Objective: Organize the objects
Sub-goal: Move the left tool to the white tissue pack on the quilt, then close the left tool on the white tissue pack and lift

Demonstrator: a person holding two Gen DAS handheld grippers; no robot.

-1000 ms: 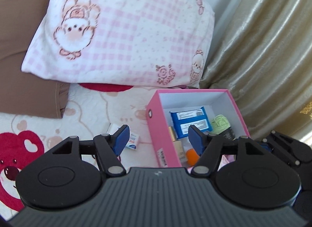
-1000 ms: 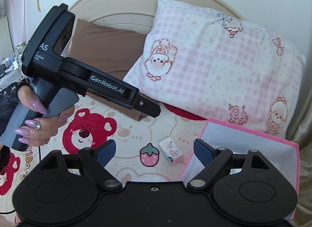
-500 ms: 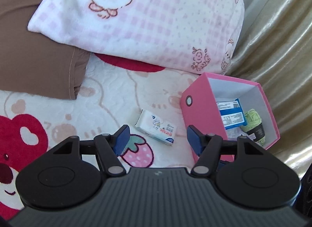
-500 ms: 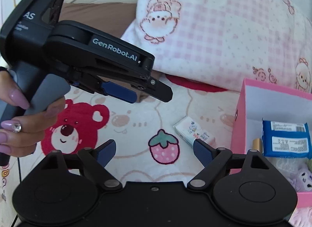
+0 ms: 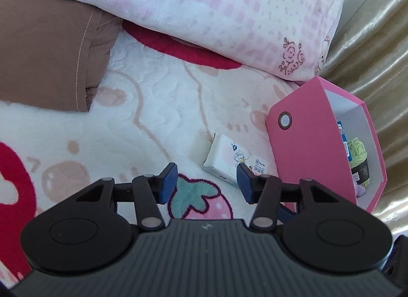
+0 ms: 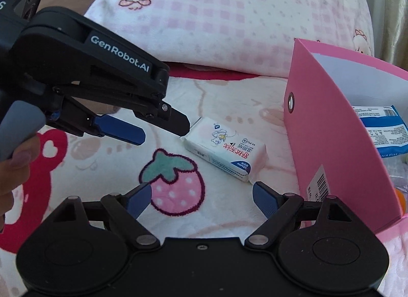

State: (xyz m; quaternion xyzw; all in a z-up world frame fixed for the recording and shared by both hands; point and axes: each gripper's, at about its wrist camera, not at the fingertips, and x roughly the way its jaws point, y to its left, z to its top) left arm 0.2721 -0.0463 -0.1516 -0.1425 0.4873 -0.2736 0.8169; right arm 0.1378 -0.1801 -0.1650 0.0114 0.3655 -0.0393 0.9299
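Observation:
A small white tissue pack [image 5: 230, 160] lies on the patterned blanket, just left of a pink open box [image 5: 306, 149]; it also shows in the right wrist view [image 6: 225, 149]. The pink box [image 6: 331, 128] holds a blue packet [image 6: 382, 128] and a green yarn ball [image 5: 358, 155]. My left gripper [image 5: 206, 182] is open and empty, low over the blanket, its right finger close to the pack's near edge. In the right wrist view the left gripper [image 6: 163, 128] hovers just left of the pack. My right gripper [image 6: 201, 198] is open and empty, a little short of the pack.
A pink checked pillow [image 5: 204, 11] and a brown pillow [image 5: 43, 49] lie behind the pack. A golden curtain [image 5: 377, 41] hangs right of the box. The blanket [image 6: 173, 177] has strawberry and red bear prints.
Both grippers have moved forward and down toward the tissue pack, which now looks larger and closer. The left gripper has swung left, away from the box. Both have stayed open.

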